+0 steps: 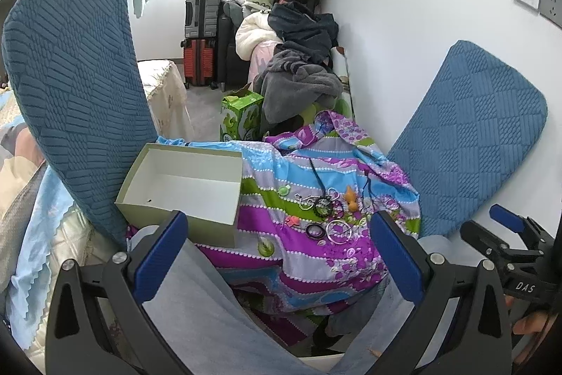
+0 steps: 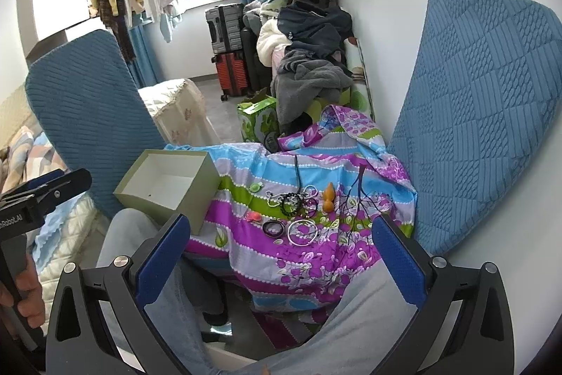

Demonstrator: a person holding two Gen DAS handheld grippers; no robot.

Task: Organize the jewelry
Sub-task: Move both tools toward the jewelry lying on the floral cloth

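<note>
Jewelry lies in a small heap on a purple, blue and green flowered cloth (image 1: pixel 298 255) (image 2: pixel 281 262): a dark bead tangle (image 1: pixel 321 204) (image 2: pixel 293 201), an orange pendant (image 1: pixel 351 197) (image 2: pixel 329 196), a silver bangle (image 1: pixel 338 231) (image 2: pixel 302 231), a dark ring (image 1: pixel 314 230) (image 2: pixel 272 228) and a pink piece (image 2: pixel 253 217). Left of the heap stands an open pale green box (image 1: pixel 182 185) (image 2: pixel 168 181), white inside. My left gripper (image 1: pixel 279 255) and my right gripper (image 2: pixel 281 259) both hang open, short of the heap, holding nothing.
Two blue padded chair backs (image 1: pixel 73 94) (image 2: pixel 484 115) flank the cloth. The person's grey trouser legs (image 1: pixel 196 311) (image 2: pixel 351 322) lie under the grippers. Behind are a green carton (image 1: pixel 242 115), piled clothes (image 1: pixel 302 72), suitcases (image 1: pixel 200 34) and a white wall (image 1: pixel 404 6).
</note>
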